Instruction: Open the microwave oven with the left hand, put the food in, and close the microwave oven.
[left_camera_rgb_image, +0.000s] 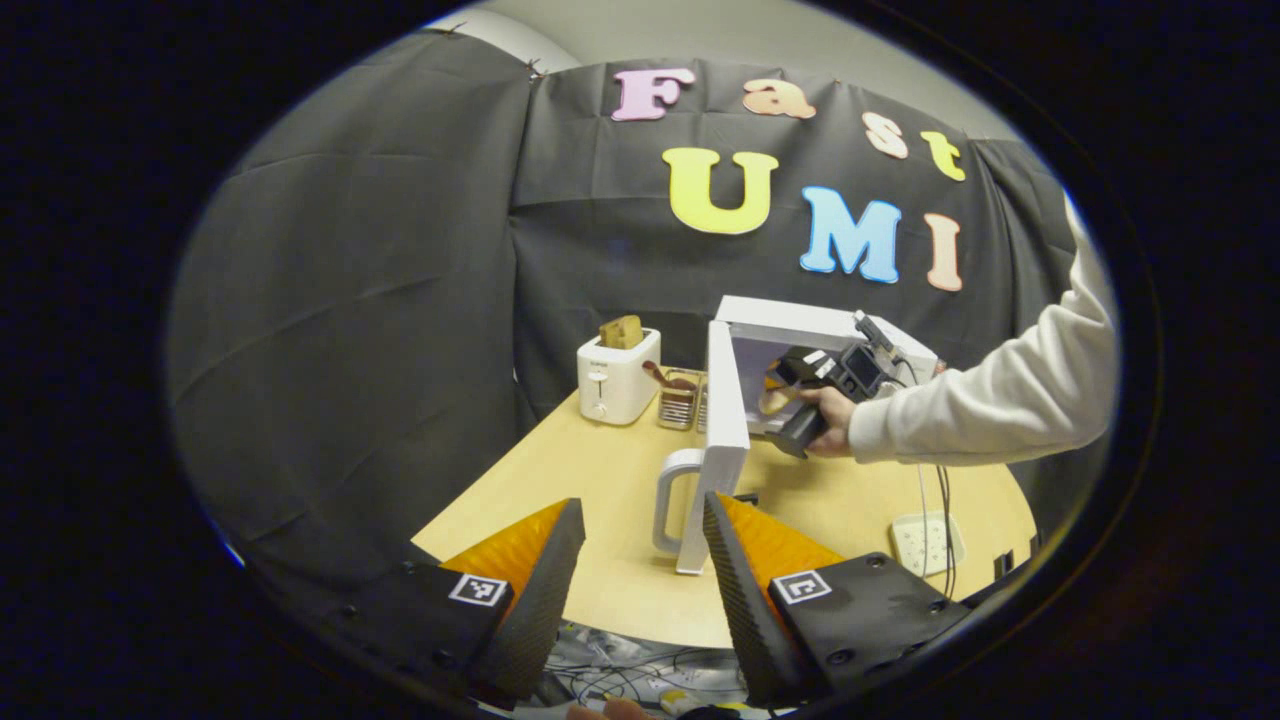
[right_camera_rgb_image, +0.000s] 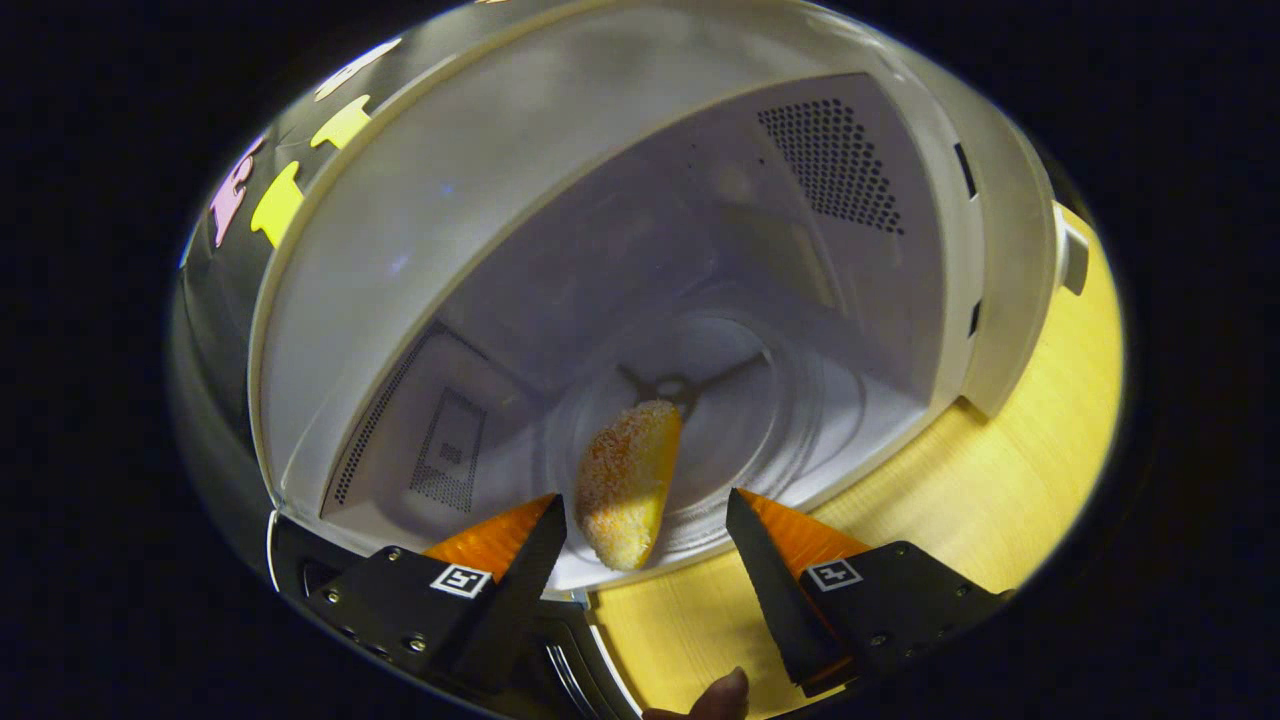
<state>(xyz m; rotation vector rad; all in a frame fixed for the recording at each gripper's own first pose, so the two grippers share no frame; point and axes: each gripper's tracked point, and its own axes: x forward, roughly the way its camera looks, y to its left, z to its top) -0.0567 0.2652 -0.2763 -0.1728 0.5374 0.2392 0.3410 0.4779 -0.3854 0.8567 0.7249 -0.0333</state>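
in the right gripper view the food (right_camera_rgb_image: 628, 482) lies on the microwave oven (right_camera_rgb_image: 400, 250) turntable at lower centre, long axis running away between the spread right hand-held gripper (right_camera_rgb_image: 645, 545), while the left hand-held gripper (left_camera_rgb_image: 640, 560) gapes beside the door handle (left_camera_rgb_image: 672, 497).

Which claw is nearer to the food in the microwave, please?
The right. The right claw hangs open at the microwave mouth, the food just past its tips. The left claw sits back off the table edge, by the door.
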